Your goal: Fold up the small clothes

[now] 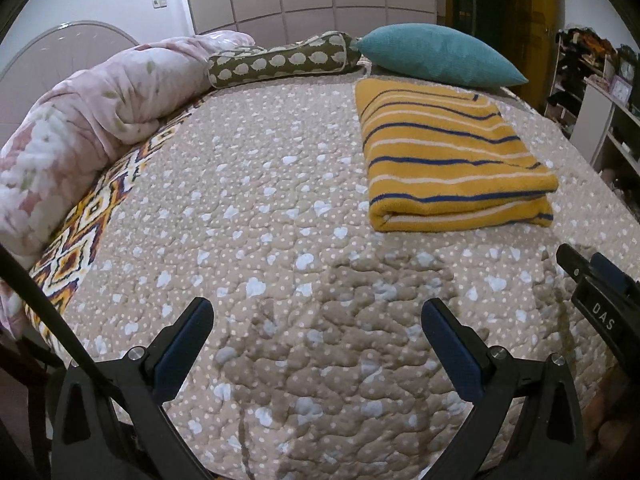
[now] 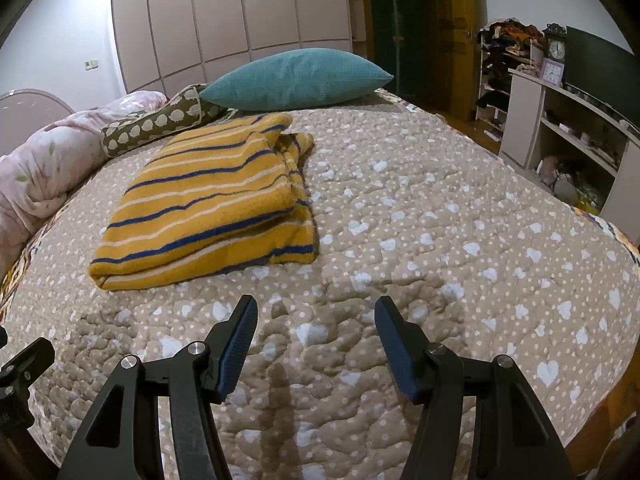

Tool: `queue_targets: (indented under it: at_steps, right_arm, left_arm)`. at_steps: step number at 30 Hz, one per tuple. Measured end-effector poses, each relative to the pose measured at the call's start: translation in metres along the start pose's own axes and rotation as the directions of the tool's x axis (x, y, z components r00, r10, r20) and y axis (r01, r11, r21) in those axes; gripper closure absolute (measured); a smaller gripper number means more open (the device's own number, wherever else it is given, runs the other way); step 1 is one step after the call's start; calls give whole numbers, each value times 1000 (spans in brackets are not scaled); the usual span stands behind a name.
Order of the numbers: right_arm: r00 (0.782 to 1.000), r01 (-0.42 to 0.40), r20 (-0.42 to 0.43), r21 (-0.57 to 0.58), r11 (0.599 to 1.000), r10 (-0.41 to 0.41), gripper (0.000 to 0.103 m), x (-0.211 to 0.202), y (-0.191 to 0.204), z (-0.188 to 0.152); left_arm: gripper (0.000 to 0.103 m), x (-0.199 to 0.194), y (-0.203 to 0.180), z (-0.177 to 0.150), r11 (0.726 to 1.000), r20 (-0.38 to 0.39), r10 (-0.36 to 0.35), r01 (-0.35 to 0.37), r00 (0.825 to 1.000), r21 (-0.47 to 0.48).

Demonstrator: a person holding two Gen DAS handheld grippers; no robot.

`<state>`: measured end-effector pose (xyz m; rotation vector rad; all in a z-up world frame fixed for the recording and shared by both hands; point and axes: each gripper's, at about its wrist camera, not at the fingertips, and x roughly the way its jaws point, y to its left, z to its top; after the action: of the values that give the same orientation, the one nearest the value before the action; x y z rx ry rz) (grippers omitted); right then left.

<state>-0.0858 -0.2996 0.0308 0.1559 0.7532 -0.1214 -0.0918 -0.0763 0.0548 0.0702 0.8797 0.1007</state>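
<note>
A yellow garment with blue and white stripes (image 1: 452,152) lies folded into a thick rectangle on the beige quilted bedspread (image 1: 280,184). In the right wrist view the same striped garment (image 2: 208,204) lies ahead and to the left, with loose layers bunched at its far right corner. My left gripper (image 1: 318,312) hovers open above bare quilt, well short of the garment and to its left. My right gripper (image 2: 316,312) is also open over bare quilt, nothing between its fingers. The right gripper's edge (image 1: 600,292) pokes into the left wrist view at the right.
A teal pillow (image 2: 296,78), a green patterned bolster (image 1: 280,64) and a rolled pink floral duvet (image 1: 100,116) line the far and left sides of the bed. White shelves with clutter (image 2: 572,140) stand to the right beyond the bed's edge (image 2: 624,240).
</note>
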Motion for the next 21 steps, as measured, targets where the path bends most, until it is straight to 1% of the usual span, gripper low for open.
queue_targets:
  at_steps: [9, 21]
  right_arm:
    - [1000, 1, -16, -4, 1000, -1, 38, 5, 2, -3]
    - [999, 1, -34, -25, 1000, -2, 38, 10, 8, -9]
  left_arm:
    - [0, 5, 2, -3, 1000, -14, 10, -10, 1000, 7]
    - [0, 12, -2, -9, 1000, -45, -1, 2, 999, 29]
